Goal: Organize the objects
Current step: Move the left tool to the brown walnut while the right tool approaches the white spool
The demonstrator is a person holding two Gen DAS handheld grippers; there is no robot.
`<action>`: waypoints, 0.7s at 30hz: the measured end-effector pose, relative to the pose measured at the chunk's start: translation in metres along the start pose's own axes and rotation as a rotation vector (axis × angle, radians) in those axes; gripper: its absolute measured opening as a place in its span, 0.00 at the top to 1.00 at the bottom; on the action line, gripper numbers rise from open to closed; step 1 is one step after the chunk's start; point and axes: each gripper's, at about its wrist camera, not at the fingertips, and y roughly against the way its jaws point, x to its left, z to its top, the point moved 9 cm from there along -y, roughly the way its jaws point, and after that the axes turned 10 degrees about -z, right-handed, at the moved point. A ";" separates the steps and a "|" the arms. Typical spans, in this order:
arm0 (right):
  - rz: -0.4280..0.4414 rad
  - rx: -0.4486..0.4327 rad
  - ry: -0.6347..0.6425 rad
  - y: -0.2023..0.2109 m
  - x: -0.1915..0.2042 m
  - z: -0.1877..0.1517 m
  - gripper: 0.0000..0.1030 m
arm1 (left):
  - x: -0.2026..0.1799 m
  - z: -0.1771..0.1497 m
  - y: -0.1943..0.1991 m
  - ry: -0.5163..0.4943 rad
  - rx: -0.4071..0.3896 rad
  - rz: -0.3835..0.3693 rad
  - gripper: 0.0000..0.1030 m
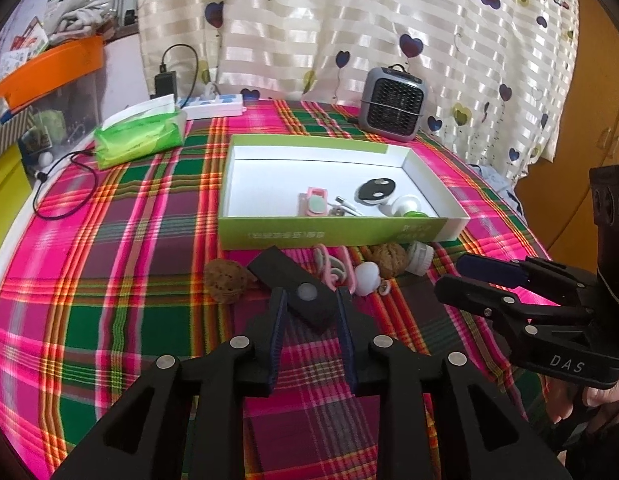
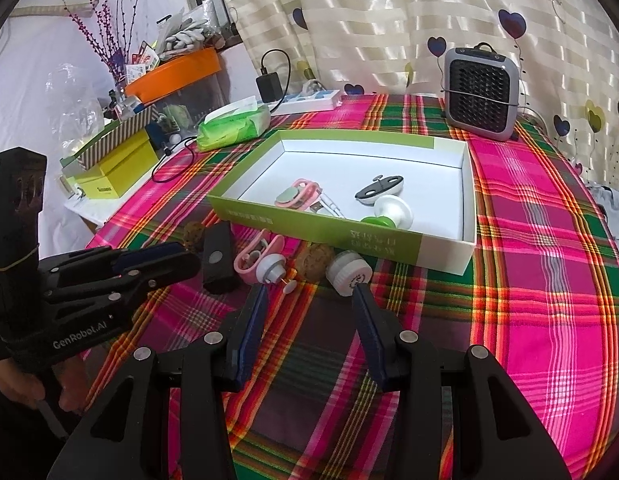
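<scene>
Evidently the sorting is partway done: the green box [image 2: 245,208] sits open in the middle of the plaid cloth [image 2: 549,280] and already holds a pink clip [image 2: 297,194], a small cable [image 2: 329,204], a black-and-white disc [image 2: 379,190] and a green-and-white knob [image 2: 389,210], all bunched toward its near wall. The leftovers lie in a row just outside that wall, probably so each is a short lift over the rim.

The left claw [image 1: 311,304] is partly open, its 2 blue pads standing on either side of the near end of the black case [image 1: 297,288]. The case lies flat on the cloth, angled away toward the upper left, and the pads look clear of it, so I judge it unheld. A walnut [image 1: 227,280] lies just left of the case; a pink holder [image 1: 337,272] and a white bulb-like piece [image 1: 367,278] lie just right.

The right claw [image 2: 309,296] is also part open and empty, low over the cloth. A white cap [image 2: 349,274] lies just beyond its right tip, a second walnut [image 2: 315,260] straight ahead, both near but untouched. The cap looks like its easiest next pick
</scene>
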 end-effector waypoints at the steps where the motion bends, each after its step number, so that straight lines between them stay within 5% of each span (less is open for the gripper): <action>1: 0.000 0.003 -0.001 -0.001 0.000 -0.001 0.56 | 0.002 0.000 0.000 0.003 -0.001 0.002 0.77; 21: -0.024 0.036 -0.033 -0.022 -0.014 0.003 0.56 | 0.047 0.008 0.002 0.051 -0.030 0.090 0.73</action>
